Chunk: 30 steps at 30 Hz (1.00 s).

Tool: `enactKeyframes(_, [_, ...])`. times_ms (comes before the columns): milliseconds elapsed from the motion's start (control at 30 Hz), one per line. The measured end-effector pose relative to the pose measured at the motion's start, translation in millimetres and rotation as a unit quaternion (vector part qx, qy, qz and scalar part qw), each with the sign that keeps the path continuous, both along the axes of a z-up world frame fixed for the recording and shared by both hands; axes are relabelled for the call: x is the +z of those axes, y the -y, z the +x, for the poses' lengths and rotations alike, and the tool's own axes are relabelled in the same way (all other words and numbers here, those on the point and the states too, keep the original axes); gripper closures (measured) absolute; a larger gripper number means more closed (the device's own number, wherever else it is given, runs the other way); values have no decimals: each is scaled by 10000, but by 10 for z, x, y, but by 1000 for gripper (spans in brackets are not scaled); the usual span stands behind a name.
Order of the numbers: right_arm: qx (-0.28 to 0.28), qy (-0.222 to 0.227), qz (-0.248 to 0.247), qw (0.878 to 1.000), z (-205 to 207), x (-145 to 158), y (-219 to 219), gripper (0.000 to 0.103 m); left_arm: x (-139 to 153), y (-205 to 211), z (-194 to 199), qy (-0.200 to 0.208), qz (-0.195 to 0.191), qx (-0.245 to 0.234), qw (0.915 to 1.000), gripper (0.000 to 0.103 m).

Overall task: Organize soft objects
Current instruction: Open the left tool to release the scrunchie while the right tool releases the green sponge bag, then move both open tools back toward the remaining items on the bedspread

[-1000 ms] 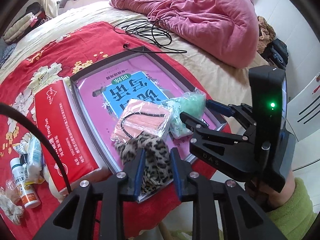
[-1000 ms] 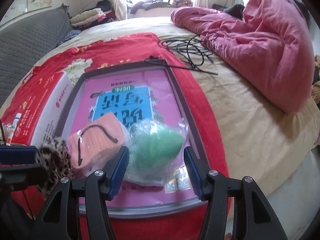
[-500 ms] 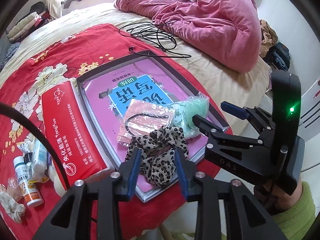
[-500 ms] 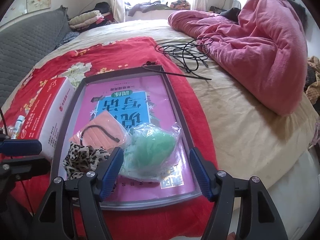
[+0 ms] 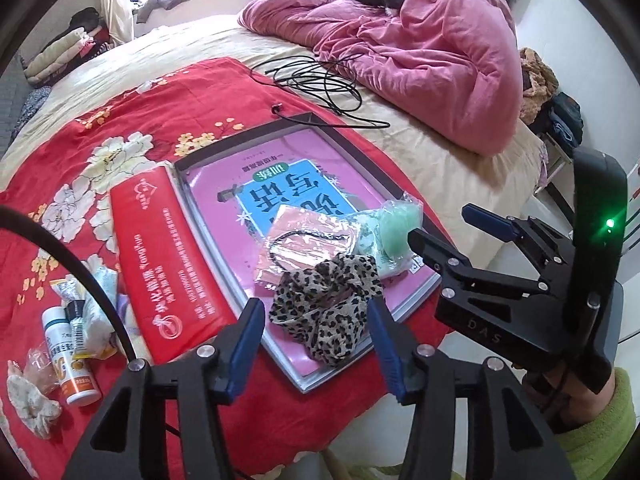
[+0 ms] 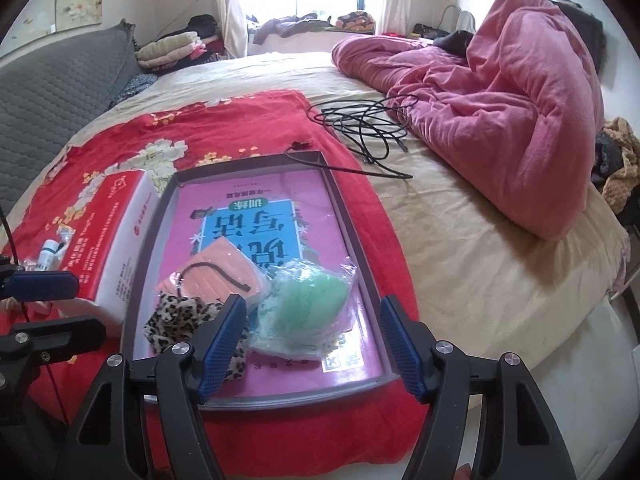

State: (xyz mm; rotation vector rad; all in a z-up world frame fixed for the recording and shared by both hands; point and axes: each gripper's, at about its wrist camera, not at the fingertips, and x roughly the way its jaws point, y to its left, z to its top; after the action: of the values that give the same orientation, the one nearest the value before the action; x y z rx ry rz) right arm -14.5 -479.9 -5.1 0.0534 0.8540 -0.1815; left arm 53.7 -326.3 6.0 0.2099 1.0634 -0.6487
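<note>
A grey tray [image 5: 182, 168] [image 6: 344, 208] lined with a pink book lies on a red floral cloth on the bed. On its near end lie a leopard-print scrunchie [image 5: 328, 304] [image 6: 176, 318], a bagged pink face mask [image 5: 304, 240] [image 6: 216, 268] and a bagged green soft item [image 5: 394, 228] [image 6: 308, 304]. My left gripper [image 5: 316, 340] is open and empty, just short of the scrunchie. My right gripper [image 6: 312, 340] is open and empty, in front of the green bag; it also shows in the left wrist view [image 5: 452, 228].
A red tissue pack [image 5: 156, 256] [image 6: 108, 232] lies left of the tray. Small bottles and packets [image 5: 72, 344] and a white scrunchie [image 5: 28, 404] lie at the far left. A black cable [image 5: 324, 80] and a pink quilt [image 5: 420, 52] lie beyond the tray.
My left gripper has opened, let go of the leopard scrunchie on the tray's near end and drawn back. My right gripper has also drawn back from the green bag.
</note>
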Motion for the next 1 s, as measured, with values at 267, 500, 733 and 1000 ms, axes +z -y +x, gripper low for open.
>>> enactKeyframes(267, [32,113,-20,9999,-14,136,-130,26,98,-176,-16,65,-14,195,9998,41])
enactKeyframes(500, [37,114,1,9999,-57,209,-230,26,160,-307,-55,112,-31,329,9994,35])
enactKeyframes(733, [-6,3,16,10000,-88,228,-334,26,164,-437,-94,147,17,472,9988,30])
enactKeyframes(1000, [-30,-135,110,9998,-100,233,-446,26,147,-595,-105,136,106,680,9975,24])
